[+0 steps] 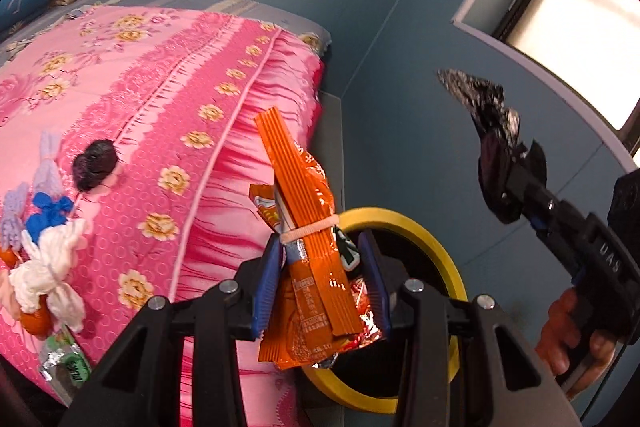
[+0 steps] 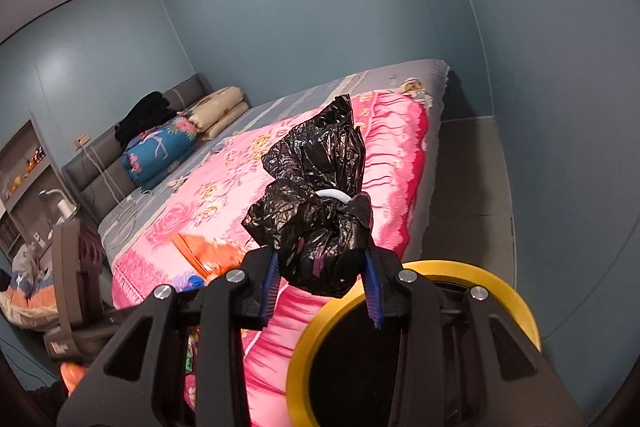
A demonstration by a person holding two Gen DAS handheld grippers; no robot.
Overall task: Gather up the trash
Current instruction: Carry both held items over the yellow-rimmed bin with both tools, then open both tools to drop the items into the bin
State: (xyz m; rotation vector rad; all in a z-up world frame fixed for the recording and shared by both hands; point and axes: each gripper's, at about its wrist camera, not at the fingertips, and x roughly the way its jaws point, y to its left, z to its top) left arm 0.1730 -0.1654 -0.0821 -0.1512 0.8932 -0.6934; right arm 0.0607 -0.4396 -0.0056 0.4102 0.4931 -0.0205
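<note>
- The big bed with the pink flowery blanket (image 1: 152,115) fills the left side, and its near right edge sits just beside the bin.
- The round black bin with a yellow rim (image 1: 436,251) stands on the floor between bed and blue wall.
- The left gripper (image 1: 320,283) is squeezed on a bundle of orange snack wrappers (image 1: 304,211), which stands long-way up over the bin's left rim.
- The right gripper (image 2: 320,279) is squeezed on a crumpled black plastic bag (image 2: 316,199), pointing up and away, above the bin.
</note>
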